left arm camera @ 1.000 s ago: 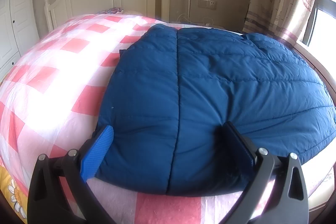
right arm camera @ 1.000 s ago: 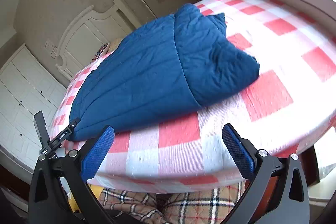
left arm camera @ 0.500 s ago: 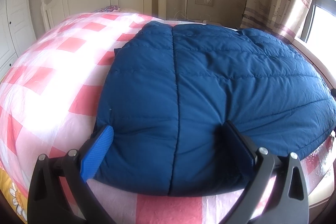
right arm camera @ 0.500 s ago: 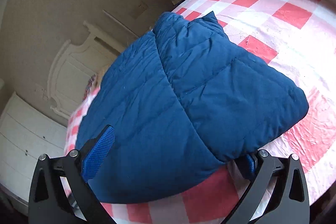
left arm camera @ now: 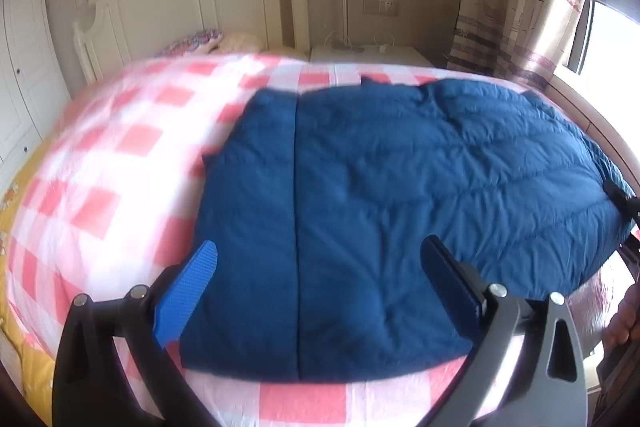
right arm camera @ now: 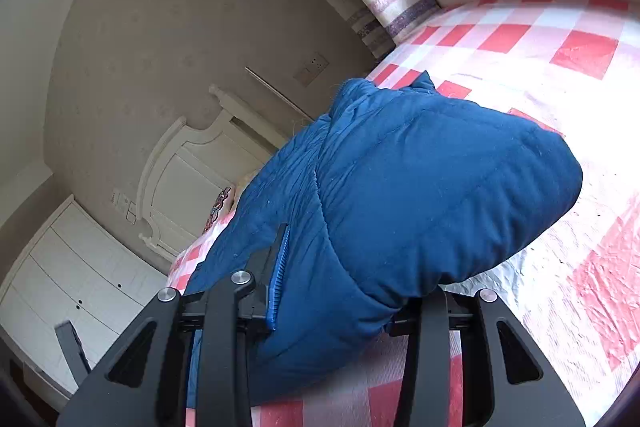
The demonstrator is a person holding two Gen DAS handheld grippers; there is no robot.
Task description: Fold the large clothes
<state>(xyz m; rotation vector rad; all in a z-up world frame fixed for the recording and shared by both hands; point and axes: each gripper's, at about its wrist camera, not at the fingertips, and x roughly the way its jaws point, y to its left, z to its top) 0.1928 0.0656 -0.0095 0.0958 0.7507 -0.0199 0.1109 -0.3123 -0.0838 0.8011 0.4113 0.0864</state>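
1. The right gripper [right arm camera: 344, 287], low in the right wrist view, is closing its jaws on the near corner of the blue padded coat [right arm camera: 420, 195]. The blue pad on the left presses into the fabric, and the other finger is hidden under the bulging fold, so the bite looks thick rather than clean.

2. The left gripper [left arm camera: 320, 287], at the bottom centre of the left wrist view, stands wide open and holds nothing. Its blue pad [left arm camera: 186, 297] sits at the coat's left edge, and the dark finger [left arm camera: 452, 287] lies over the fabric.

3. The coat lies across the middle of the bed [left arm camera: 100, 195], on the red-and-white checked cover, already doubled, with a seam running up the frame. In the right wrist view its folded end bulges toward the right of the frame.

4. Risk: puffy, slippery filling may squeeze out of the right jaws, so only the top layer lifts and the fold opens.

5. Risk: with one corner held and the left gripper free, the coat could drag askew, or pull the bed cover along and wrinkle it.

6. Risk: the coat lies close to the bed's near edge, so a hard tug could slide it off.
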